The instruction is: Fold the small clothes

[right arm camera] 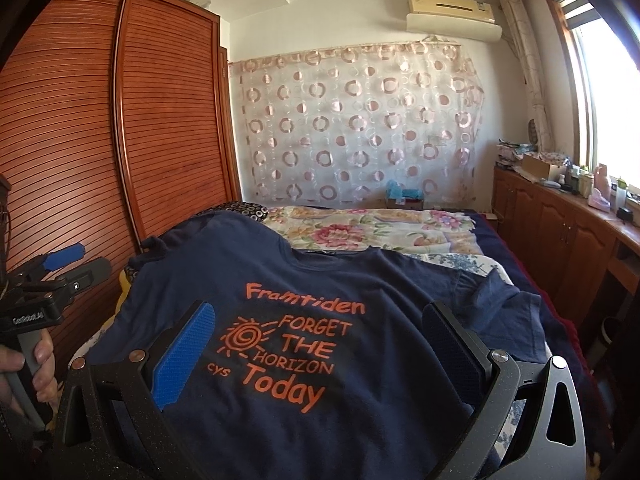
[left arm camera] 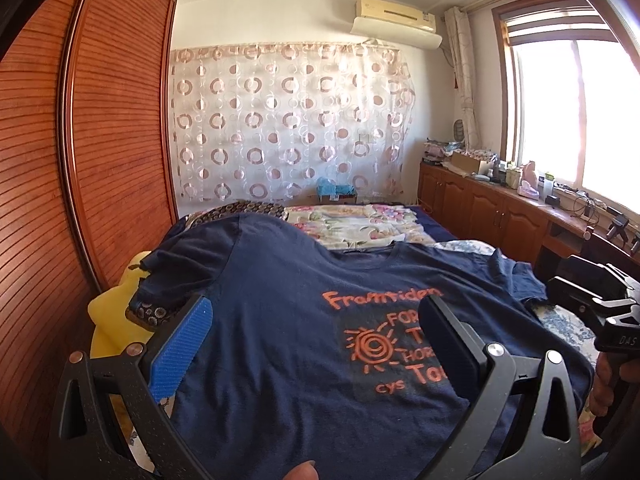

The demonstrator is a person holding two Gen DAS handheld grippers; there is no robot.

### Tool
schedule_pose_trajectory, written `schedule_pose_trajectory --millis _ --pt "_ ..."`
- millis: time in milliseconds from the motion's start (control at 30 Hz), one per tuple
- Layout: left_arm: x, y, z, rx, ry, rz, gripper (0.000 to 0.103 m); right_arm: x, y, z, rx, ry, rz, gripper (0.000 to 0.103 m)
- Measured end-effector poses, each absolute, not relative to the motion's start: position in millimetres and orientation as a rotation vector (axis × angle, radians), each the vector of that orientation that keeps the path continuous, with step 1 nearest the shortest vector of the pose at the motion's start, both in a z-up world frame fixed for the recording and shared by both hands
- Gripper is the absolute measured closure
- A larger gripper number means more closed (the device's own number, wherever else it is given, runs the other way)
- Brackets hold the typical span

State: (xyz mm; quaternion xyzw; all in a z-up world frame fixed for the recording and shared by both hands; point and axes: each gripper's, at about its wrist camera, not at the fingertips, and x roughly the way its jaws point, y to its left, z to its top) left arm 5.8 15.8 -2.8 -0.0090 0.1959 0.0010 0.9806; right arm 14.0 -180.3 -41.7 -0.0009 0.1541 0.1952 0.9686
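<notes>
Left gripper [left arm camera: 316, 328], black frame with a blue ribbed pad on one finger: jaws spread wide, nothing between them, hovering over the near part of the shirt. Right gripper [right arm camera: 320, 336], same build: jaws likewise spread and empty, poised above the printed chest. Each gripper shows at the edge of the other's view, held by a bare hand [right arm camera: 24, 376] on a grey handle. Task item: navy blue cotton T-shirt with orange lettering and a spiral sun [right arm camera: 288, 352], lying front side up and spread flat on the bed [right arm camera: 488, 224], hem toward the cameras, collar away; print reads "Framtiden / FORGET THE HORIZON / Today". One sleeve drapes toward the wardrobe side, the other rumples toward the window side. Yellow soft object [left arm camera: 114, 312] sits beside the shirt at the bed's left edge; cannot tell what it is. Beyond the collar, a floral quilt in pink and cream [right arm camera: 360, 232] covers the mattress. Left: reddish-brown slatted wooden wardrobe [right arm camera: 132, 120]. Right: a wooden cabinet worktop [left arm camera: 496, 196] cluttered with boxes and bottles beneath a bright window [left arm camera: 576, 112]. Far wall: sheer curtain with pink ring pattern [right arm camera: 356, 120], white air conditioner [right arm camera: 452, 18] above it.
</notes>
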Motion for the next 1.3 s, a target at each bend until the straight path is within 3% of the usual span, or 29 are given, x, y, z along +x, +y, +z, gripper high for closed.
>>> schedule_pose_trajectory --millis 633,767,1100,1300 --pt "55 107 -21 0.056 0.552 0.103 0.0 57 -187 -67 0.011 0.476 0.476 0.004" --pt "74 139 -18 -0.026 0.604 0.086 0.0 61 -187 -63 -0.021 0.482 0.504 0.011" --pt "128 206 -14 -0.215 0.712 0.059 0.003 85 -175 -45 -0.061 0.451 0.544 0.011" --pt "152 226 -36 -0.304 0.794 0.028 0.023 103 -160 -39 -0.051 0.441 0.58 0.011"
